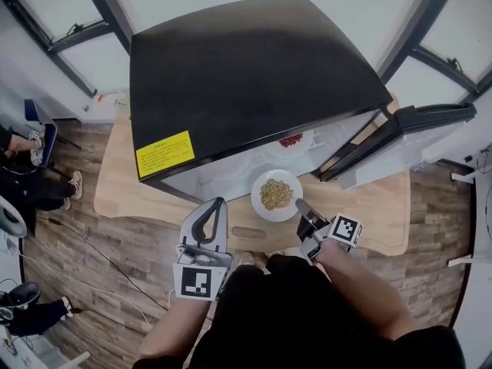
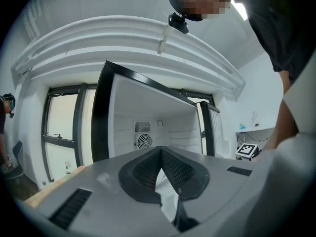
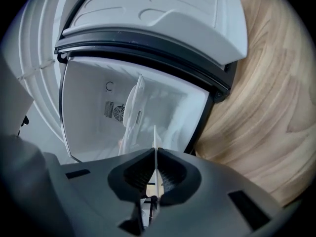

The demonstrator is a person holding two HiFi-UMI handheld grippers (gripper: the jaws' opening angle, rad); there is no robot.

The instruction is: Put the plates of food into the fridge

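Nearest to us, our own dark clothing (image 1: 300, 314) fills the bottom of the head view. Beyond it the black-topped fridge (image 1: 254, 75) stands on the wooden table (image 1: 377, 206), its door (image 1: 400, 141) swung open to the right. Our right gripper (image 1: 301, 204) is clamped on the near rim of the white plate of brownish food (image 1: 275, 194), which sits just in front of the fridge's open mouth, while a second plate with red food (image 1: 292, 141) lies inside. Our left gripper (image 1: 218, 203) hovers beside the plate on the left, its tips pressed together on nothing.
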